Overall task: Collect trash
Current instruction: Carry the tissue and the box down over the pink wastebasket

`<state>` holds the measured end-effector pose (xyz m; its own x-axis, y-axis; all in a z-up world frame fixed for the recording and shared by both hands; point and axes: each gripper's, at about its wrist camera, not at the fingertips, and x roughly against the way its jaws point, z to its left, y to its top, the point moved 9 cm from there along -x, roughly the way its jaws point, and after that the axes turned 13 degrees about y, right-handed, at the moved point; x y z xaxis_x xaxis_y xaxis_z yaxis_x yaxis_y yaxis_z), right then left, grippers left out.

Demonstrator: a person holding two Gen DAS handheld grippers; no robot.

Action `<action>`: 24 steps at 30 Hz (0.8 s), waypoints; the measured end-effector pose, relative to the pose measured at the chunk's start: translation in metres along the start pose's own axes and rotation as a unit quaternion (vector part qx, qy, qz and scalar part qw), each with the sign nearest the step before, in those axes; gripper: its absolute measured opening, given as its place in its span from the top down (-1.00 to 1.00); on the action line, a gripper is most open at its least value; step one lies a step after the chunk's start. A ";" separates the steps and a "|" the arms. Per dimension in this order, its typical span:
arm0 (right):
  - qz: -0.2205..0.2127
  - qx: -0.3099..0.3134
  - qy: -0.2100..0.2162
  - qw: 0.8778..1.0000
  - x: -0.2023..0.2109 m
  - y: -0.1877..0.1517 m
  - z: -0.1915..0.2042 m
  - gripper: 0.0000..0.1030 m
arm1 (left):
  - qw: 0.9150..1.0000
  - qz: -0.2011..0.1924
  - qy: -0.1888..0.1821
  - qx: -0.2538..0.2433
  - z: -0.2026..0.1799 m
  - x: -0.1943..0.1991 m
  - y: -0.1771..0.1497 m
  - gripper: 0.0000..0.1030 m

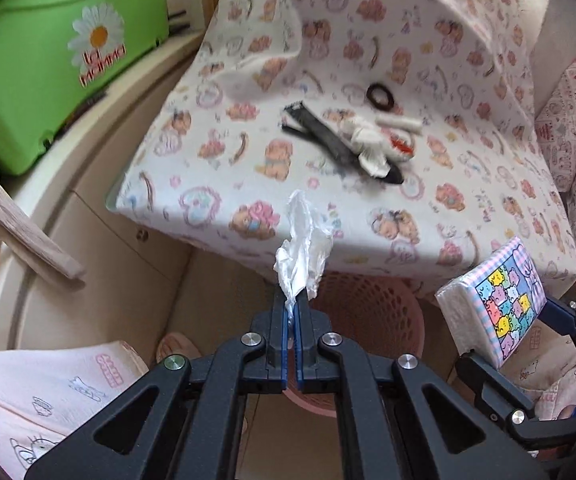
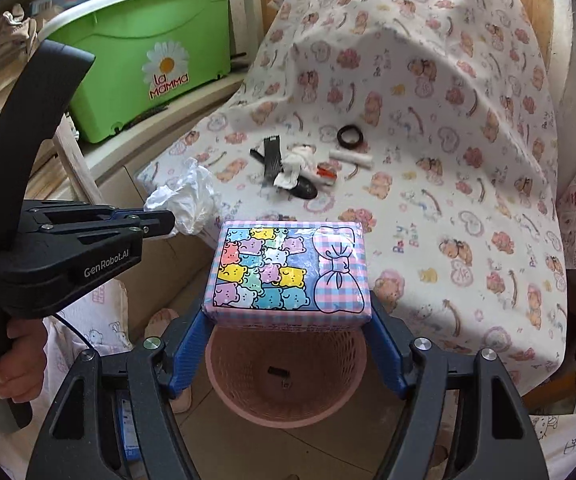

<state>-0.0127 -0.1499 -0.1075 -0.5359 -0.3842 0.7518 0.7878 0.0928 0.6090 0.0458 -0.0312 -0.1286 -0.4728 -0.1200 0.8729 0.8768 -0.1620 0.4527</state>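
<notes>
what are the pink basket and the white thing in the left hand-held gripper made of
Pink basket: looks like molded plastic, matte, since its wall is a regular mesh of small holes under a smooth rim. White piece pinched in the left hand-held gripper: probably thin plastic film, crinkled, slightly translucent with glossy highlights, though crumpled tissue can't be ruled out.

Right gripper [image 2: 288, 320] clamps tissue pack [image 2: 288, 270] above pink basket [image 2: 288, 408]

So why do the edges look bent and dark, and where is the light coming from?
Both views are fisheye, so straight edges bow and the corners go black. Left wrist view: softer, the green bin slightly blurred, the left gripper sharp on the white crumpled plastic. Right wrist view: crisper, daylight brightening the printed cloth, glare on the tissue pack, shadow down its right side.
</notes>
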 end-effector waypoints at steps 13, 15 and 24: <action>0.108 -0.029 0.002 0.994 -0.067 -0.038 -0.017 -0.44 | 0.983 0.171 -0.059 -0.027 -0.031 -0.087 -0.047 0.96; 0.120 -0.027 -0.003 0.992 -0.076 -0.047 -0.017 -0.44 | 0.983 0.172 -0.054 -0.048 -0.038 -0.090 -0.052 0.96; 0.173 -0.025 -0.005 0.985 -0.110 -0.077 -0.020 -0.44 | 0.975 0.216 -0.023 -0.046 -0.036 -0.130 -0.072 0.96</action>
<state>-0.0084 -0.1332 -0.2424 -0.2355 -0.3275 0.9150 0.9375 0.1716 0.3028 0.0417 -0.0389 -0.2813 -0.0539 -0.1526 0.9868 0.9808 -0.1934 0.0237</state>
